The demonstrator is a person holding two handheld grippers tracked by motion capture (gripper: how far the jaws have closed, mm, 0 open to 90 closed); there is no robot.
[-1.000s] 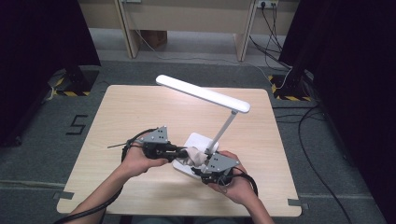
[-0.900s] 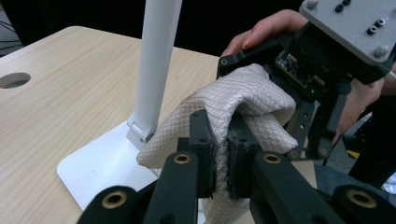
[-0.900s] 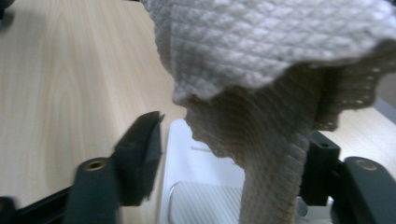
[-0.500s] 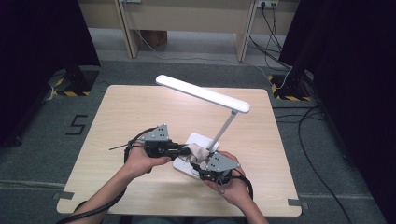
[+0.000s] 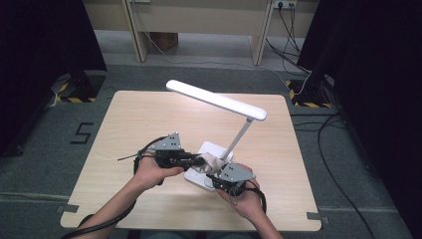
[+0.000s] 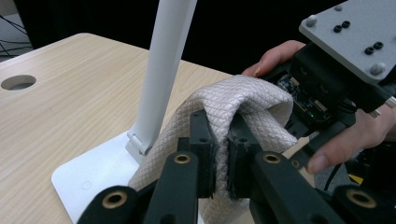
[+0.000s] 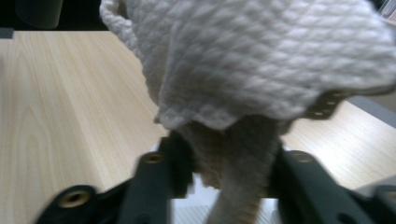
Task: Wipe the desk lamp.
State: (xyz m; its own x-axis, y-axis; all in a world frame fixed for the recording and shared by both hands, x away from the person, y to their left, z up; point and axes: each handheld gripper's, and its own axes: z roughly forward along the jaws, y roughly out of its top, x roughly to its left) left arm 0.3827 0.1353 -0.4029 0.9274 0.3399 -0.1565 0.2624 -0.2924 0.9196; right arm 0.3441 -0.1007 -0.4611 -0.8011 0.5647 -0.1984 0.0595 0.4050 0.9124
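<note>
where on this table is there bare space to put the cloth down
The table is bare along its left side and far edge, from the lamp head back. The right side past the lamp stem is free too. It is crowded near the front middle, where both grippers hold the cloth over the lamp base.

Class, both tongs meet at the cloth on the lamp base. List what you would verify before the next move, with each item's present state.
1. Left tongs shut on the cloth: ok.
2. Right tongs holding the cloth: ok, folds sit between the jaws.
3. Lamp upright on the table: ok.
4. Lamp base flat on the table: ok.
5. Cloth clear of the lamp's stem: cannot tell.
</note>
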